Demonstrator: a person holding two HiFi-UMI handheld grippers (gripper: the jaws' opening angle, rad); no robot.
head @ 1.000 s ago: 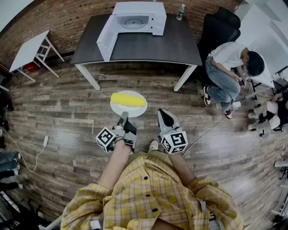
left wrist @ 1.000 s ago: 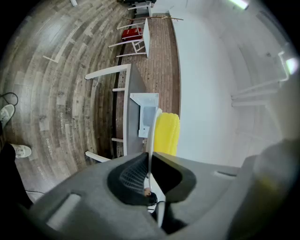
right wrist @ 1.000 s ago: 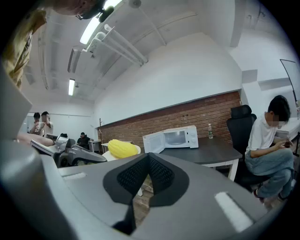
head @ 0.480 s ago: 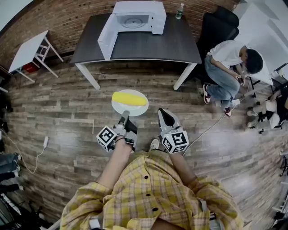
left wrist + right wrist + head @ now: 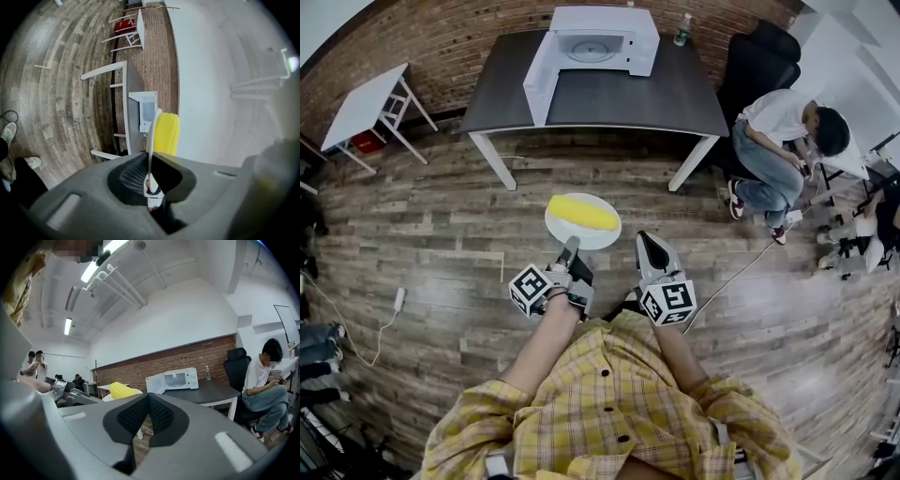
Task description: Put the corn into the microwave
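A yellow corn cob [image 5: 582, 213] lies on a round white plate [image 5: 600, 236] carried above the wooden floor. My left gripper [image 5: 571, 247] is shut on the plate's near rim. In the left gripper view the plate [image 5: 152, 140] stands edge-on between the jaws of my left gripper [image 5: 151, 178], with the corn [image 5: 166, 133] on its far side. My right gripper [image 5: 645, 241] hovers just right of the plate, shut and holding nothing; its pads [image 5: 140, 414] meet. The white microwave [image 5: 598, 42] stands on the dark table [image 5: 609, 94] ahead, its door [image 5: 537, 80] swung open to the left.
A person sits on a chair [image 5: 778, 141] right of the table, beside a black office chair [image 5: 755, 61]. A bottle [image 5: 682, 28] stands by the microwave. A small white table [image 5: 361, 108] is at the far left. A cable [image 5: 741, 267] trails across the floor on the right.
Both grippers and the plate with the corn have shifted forward and a little right, closer to the table. The grip on the plate is the same.
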